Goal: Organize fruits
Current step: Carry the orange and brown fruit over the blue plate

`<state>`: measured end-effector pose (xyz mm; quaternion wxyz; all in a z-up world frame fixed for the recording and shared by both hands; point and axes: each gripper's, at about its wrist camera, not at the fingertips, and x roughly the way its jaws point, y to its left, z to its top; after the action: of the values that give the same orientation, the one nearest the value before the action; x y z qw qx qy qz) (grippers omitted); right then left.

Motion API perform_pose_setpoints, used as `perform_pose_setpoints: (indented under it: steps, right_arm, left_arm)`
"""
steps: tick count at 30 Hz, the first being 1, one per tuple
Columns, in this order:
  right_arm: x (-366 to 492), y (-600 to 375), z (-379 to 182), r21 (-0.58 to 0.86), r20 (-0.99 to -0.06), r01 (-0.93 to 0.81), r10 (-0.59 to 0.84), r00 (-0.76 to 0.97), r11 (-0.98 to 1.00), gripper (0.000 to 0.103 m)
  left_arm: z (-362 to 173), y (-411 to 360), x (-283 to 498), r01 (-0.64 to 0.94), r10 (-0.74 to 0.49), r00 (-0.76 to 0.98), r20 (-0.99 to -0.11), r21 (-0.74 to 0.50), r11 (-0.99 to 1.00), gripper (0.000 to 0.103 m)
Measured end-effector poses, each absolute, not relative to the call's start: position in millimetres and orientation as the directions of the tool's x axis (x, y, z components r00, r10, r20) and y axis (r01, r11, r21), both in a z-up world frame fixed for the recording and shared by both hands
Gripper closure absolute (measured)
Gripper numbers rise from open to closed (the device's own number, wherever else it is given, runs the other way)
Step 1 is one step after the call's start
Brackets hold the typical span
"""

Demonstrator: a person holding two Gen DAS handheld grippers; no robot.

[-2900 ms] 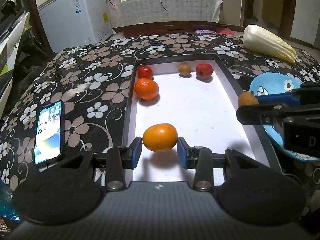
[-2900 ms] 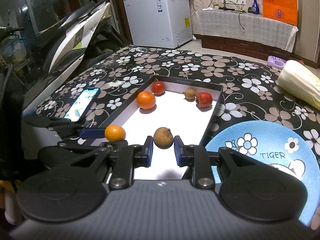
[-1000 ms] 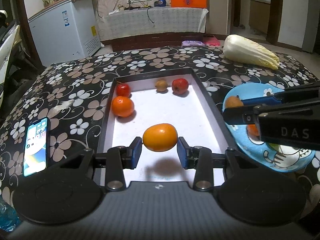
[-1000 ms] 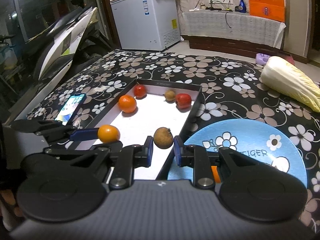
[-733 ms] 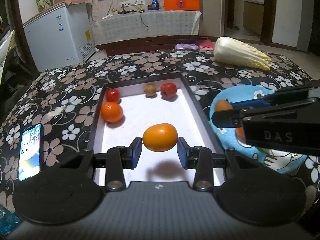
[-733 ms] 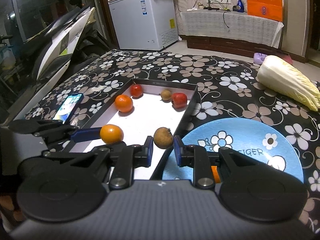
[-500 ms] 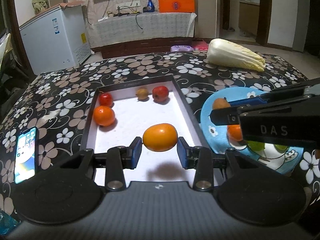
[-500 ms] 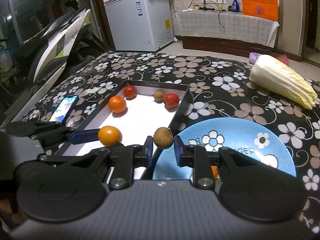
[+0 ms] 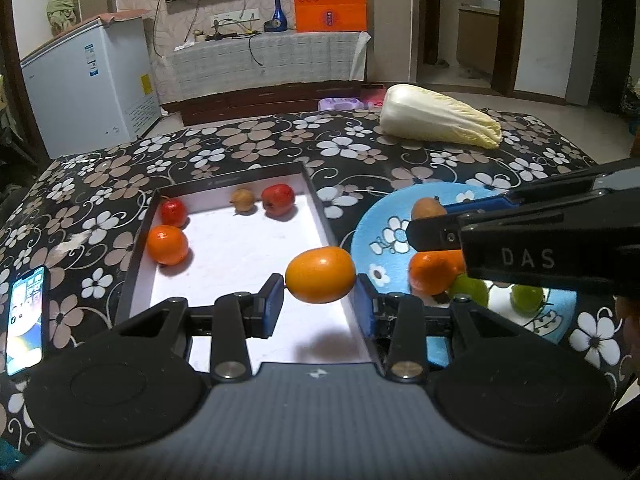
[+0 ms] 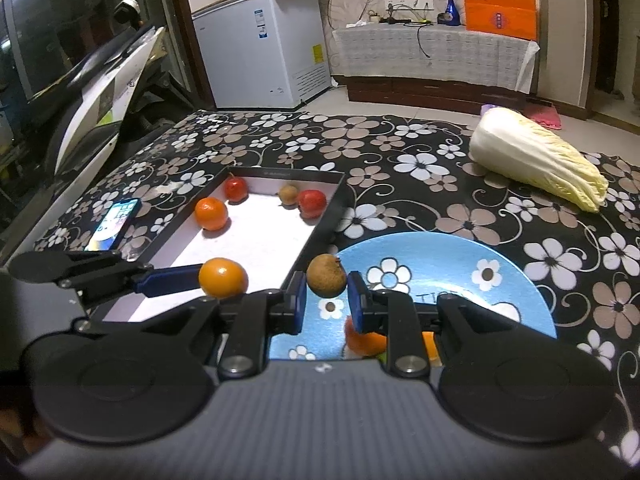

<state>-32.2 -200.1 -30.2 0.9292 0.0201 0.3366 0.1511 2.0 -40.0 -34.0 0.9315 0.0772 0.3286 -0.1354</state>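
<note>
Left gripper (image 9: 320,304): we pinch an orange (image 9: 320,274) between the pads, above the white tray (image 9: 240,248).
Right gripper (image 10: 327,306): we clamp a brown fruit (image 10: 326,274); the blue plate (image 10: 440,264) lies just beyond and below the jaws.

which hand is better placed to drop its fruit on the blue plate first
Right, probably. The right gripper holds the brown fruit over the blue plate; the left gripper's orange hangs over the tray.

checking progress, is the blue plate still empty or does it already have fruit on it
Not empty: the blue plate already holds an orange and two green fruits.
</note>
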Motion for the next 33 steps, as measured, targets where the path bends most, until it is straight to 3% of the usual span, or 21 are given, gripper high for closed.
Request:
perform_pose_setpoints:
  steps: [33]
  right_arm:
    - [-40,-255,-33,0.142,-0.635,-0.163,0.216,0.742,0.976,0.078]
  left_arm:
    - [-56,-136,-16,0.548,-0.417,0.628,-0.657,-0.006,0.836,0.058]
